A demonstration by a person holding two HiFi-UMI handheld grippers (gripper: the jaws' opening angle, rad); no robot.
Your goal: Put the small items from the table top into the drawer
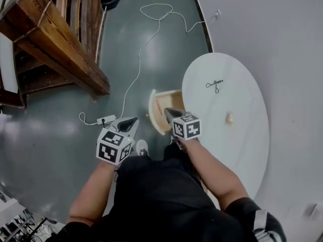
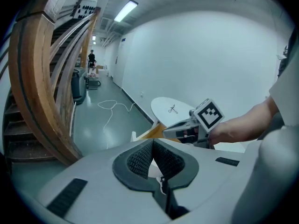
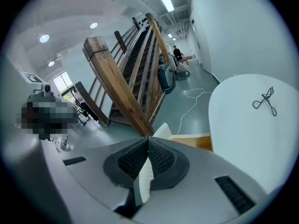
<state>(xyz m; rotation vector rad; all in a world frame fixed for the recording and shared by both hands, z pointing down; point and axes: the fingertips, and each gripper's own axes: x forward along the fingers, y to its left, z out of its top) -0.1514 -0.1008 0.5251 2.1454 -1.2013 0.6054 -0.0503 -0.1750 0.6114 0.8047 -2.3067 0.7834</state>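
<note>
Leftovers on the table [image 1: 242,150], both grippers clenched on nothing beside the open drawer [image 1: 153,105].
Right gripper [image 1: 170,113] hangs over the drawer with its jaws pressed together and empty; left gripper [image 1: 132,123], tips meeting too, is out over the floor. Two pieces wait on the white top: a thin black scissor-shaped tool [image 1: 214,85] towards the far side, and a small beige lump [image 1: 229,118] nearer. The tool looks light, stiff and wiry, lying flat on a slick surface, so I'd pinch it at the crossing. The lump looks rounded and may roll, so squeeze it gently across its middle. What it is, too small to say. Drawer contents are mostly hidden by the right gripper, bar a reddish streak.
</note>
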